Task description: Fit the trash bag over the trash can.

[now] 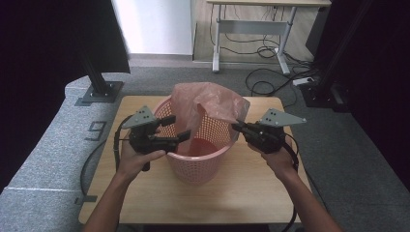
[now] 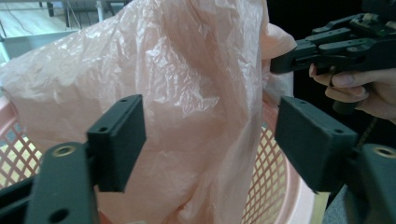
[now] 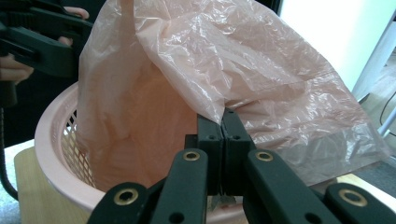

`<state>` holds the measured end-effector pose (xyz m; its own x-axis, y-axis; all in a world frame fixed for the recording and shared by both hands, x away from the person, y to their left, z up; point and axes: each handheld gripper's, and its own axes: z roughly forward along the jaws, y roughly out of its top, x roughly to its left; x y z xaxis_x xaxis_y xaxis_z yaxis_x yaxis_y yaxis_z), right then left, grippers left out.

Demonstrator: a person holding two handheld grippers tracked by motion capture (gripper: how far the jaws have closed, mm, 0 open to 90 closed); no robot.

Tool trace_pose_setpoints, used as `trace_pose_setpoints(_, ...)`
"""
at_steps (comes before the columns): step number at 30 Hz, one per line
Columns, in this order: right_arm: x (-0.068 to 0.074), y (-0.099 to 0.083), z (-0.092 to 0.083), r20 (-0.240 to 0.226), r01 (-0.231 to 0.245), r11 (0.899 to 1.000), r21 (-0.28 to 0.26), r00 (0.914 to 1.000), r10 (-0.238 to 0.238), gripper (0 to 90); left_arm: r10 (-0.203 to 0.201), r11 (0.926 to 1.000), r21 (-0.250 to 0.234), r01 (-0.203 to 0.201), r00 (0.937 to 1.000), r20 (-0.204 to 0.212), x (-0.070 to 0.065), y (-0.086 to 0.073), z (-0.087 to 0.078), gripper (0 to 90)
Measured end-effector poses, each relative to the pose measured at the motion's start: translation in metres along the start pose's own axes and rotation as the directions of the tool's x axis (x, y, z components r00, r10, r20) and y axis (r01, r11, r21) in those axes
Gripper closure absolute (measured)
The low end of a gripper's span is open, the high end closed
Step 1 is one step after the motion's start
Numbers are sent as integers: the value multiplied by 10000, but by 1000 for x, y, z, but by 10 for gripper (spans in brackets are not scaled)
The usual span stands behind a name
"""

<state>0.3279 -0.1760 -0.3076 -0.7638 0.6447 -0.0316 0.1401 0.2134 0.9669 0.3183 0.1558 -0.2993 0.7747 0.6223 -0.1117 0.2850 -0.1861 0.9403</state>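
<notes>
A pink mesh basket (image 1: 203,166) stands in the middle of the wooden table (image 1: 241,193). A crumpled pink plastic bag (image 1: 210,101) rises out of it and hangs down inside. At the basket's left rim my left gripper (image 1: 176,128) is open. In the left gripper view the bag (image 2: 187,84) lies between the spread jaws of the left gripper (image 2: 212,130), and the pads do not press on it. My right gripper (image 1: 238,126) is at the right rim, shut on the bag's edge (image 3: 210,109); the right gripper (image 3: 223,128) has its jaws tight together on the film.
The basket's rim (image 3: 51,158) sits close under both grippers. Black frame posts (image 1: 99,82) stand on the grey floor beyond the table's far corners. A metal desk (image 1: 251,29) and loose cables (image 1: 266,82) lie farther back.
</notes>
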Motion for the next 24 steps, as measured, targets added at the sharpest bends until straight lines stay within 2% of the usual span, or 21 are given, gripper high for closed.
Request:
trace_pose_setpoints(1, 0, 0, 2, -57, -18, 10000, -8, 10000, 18, 881, -27, 10000, 28, 27, 10000, -76, 0, 0, 2, 342)
trace_pose_setpoints(2, 0, 0, 2, -57, -18, 10000, -8, 10000, 18, 881, -49, 10000, 32, 49, 9999, -121, 0, -1, 3, 342)
trace_pose_setpoints(5, 0, 0, 2, -95, -48, 10000, -27, 9999, 48, 878, -217, 9998, 25, 217, 9998, -52, 3, -3, 5, 472)
trace_pose_setpoints(9, -2, -1, 2, -209, -132, 9999, -85, 9997, 131, 876, -484, 9988, -17, 485, 9982, 352, 8, -4, 5, 670)
trace_pose_setpoints(10, -2, -1, 2, -258, -150, 9998, -112, 9996, 147, 873, -496, 9988, 0, 496, 9977, 471, 9, -4, 5, 746)
trace_pose_setpoints(11, -2, -1, 2, -258, -150, 9998, -112, 9996, 147, 873, -524, 9986, 39, 523, 9971, 559, 9, -4, 5, 746)
trace_pose_setpoints(13, -3, -1, 1, -373, -145, 9998, -123, 9992, 141, 855, -679, 9976, 185, 667, 9950, 729, 11, -3, 5, 850)
trace_pose_setpoints(14, -3, -1, 1, -373, -145, 9998, -123, 9992, 141, 855, -800, 9966, 240, 783, 9935, 806, 12, -3, 4, 850)
trace_pose_setpoints(15, -3, -2, 0, -442, -120, 9998, -127, 9990, 115, 842, -899, 9958, 271, 879, 9925, 831, 14, -3, 3, 898)
trace_pose_setpoints(17, -3, -3, -1, -531, -151, 9998, -130, 9985, 144, 829, -865, 9961, 246, 848, 9933, 764, 16, -4, 0, 899)
trace_pose_setpoints(21, -3, -9, -7, -918, -138, 9996, -254, 9957, 114, 683, -824, 9966, 133, 818, 9951, 545, 21, -7, -8, 899)
trace_pose_setpoints(24, -3, -15, -15, -819, -268, 9982, -534, 9964, 224, 557, -1030, 9947, 63, 1029, 9936, 471, 27, -11, -15, 899)
